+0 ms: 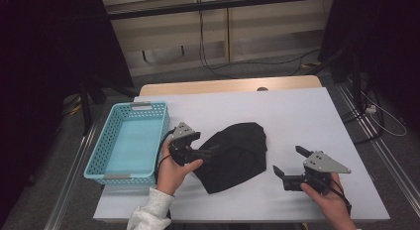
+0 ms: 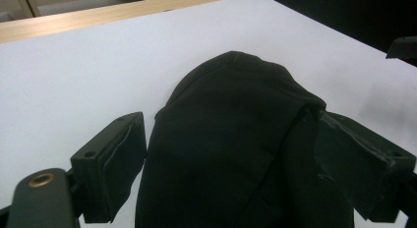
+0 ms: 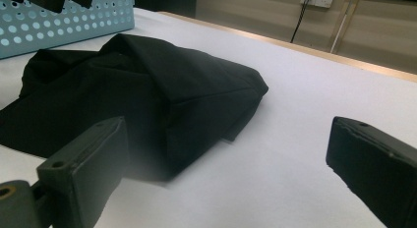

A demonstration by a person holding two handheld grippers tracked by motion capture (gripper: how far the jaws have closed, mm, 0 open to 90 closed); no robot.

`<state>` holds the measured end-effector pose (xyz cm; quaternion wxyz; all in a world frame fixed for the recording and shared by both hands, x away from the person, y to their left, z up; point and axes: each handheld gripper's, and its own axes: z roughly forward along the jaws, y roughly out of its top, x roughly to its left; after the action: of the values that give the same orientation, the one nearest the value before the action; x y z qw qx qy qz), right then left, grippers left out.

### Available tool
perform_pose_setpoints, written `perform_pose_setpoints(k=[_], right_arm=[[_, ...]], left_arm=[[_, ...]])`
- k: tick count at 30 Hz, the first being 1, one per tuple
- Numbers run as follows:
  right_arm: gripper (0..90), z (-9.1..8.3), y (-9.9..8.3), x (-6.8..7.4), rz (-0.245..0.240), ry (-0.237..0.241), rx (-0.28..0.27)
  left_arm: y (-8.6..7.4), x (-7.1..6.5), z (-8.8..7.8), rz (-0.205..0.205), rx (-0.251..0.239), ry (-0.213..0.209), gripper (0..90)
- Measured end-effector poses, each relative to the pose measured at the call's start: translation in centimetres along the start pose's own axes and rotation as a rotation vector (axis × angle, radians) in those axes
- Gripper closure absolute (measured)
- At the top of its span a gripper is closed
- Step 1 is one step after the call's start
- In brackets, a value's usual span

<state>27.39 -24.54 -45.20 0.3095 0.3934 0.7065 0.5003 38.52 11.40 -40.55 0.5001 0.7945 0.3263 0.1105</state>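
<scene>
A black cloth (image 1: 235,153) lies crumpled in a folded heap on the white table top (image 1: 302,111), near its middle. My left gripper (image 1: 212,151) reaches into the cloth's left edge from the basket side. In the left gripper view its jaws (image 2: 231,154) stand wide on either side of a fold of the black cloth (image 2: 231,129), open and not pinching it. My right gripper (image 1: 288,159) rests to the right of the cloth, near the front edge, open with nothing between its fingers. In the right gripper view the black cloth (image 3: 147,85) lies ahead and left of those jaws (image 3: 228,139).
A light blue perforated basket (image 1: 106,165) with nothing in it stands at the table's left side, also seen as the basket wall (image 3: 74,16). A bare wooden strip (image 1: 228,85) runs along the far edge. Dark stands and cables lie on the floor beyond.
</scene>
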Motion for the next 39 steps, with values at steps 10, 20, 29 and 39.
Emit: perform_pose_setpoints(k=[10, 20, 29, 39], right_arm=[[1.8, 1.1, 0.6, 0.4, 0.004, 0.03, 0.03], [2.0, 2.4, 1.1, 0.3, 0.001, 0.031, 0.057], [4.3, 4.1, 1.6, 0.6, -0.007, 0.032, 0.077], [6.7, 5.9, 1.9, 0.8, -0.044, 0.015, 0.133]], left_arm=[[-0.3, 0.3, -0.4, 0.0, 0.0, 0.036, 11.2], [-0.8, 0.5, -1.1, -0.006, -0.004, 0.06, 10.5], [-0.9, 0.5, -1.4, 0.015, 0.008, 0.094, 10.5], [-1.0, 0.6, -1.5, -0.013, -0.006, 0.084, 10.2]])
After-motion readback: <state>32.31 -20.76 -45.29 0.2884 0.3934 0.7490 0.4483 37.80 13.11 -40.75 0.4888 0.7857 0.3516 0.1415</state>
